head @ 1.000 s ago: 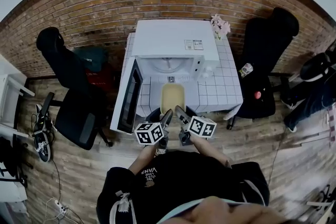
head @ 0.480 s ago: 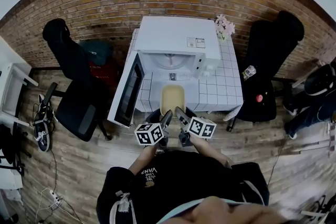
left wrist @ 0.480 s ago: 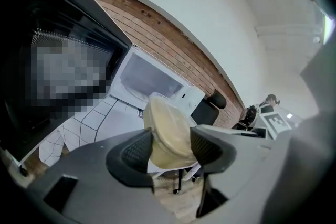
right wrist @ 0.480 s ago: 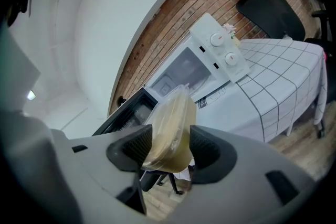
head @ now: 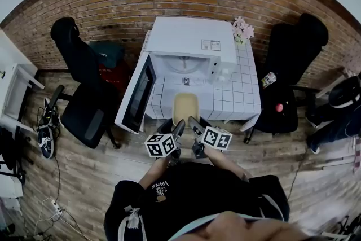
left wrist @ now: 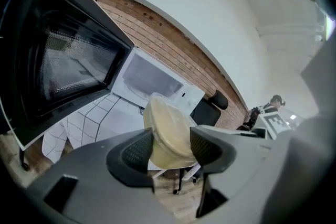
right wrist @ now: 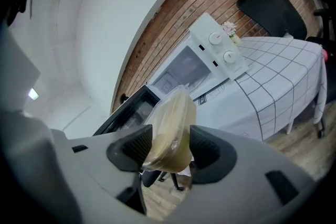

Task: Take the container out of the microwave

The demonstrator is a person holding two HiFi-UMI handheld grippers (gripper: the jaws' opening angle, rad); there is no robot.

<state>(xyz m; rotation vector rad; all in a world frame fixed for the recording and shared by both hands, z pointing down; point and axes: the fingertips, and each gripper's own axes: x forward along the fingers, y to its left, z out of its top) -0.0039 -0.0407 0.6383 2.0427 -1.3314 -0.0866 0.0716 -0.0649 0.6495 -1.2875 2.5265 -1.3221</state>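
Note:
A clear lidded container point(head: 185, 105) of yellowish food hangs over the front of the white tiled table point(head: 240, 93), outside the white microwave point(head: 192, 45). Both grippers hold its near edge. My left gripper point(head: 179, 124) is shut on the container point(left wrist: 169, 131), which sits clamped between its dark pads. My right gripper point(head: 192, 121) is shut on the same container point(right wrist: 170, 128) from the other side. The microwave door point(head: 137, 94) stands swung wide to the left. The cavity point(head: 181, 66) shows only its glass turntable.
Black office chairs stand at the left point(head: 84, 104) and right point(head: 290, 65) of the table. A small pot of pink flowers point(head: 241, 28) sits at the table's back right corner. Brick wall behind, wooden floor below, shoes point(head: 45, 141) at far left.
The head view has shifted slightly, so the table and chairs sit a little differently in frame. Both grippers and the container keep the same place.

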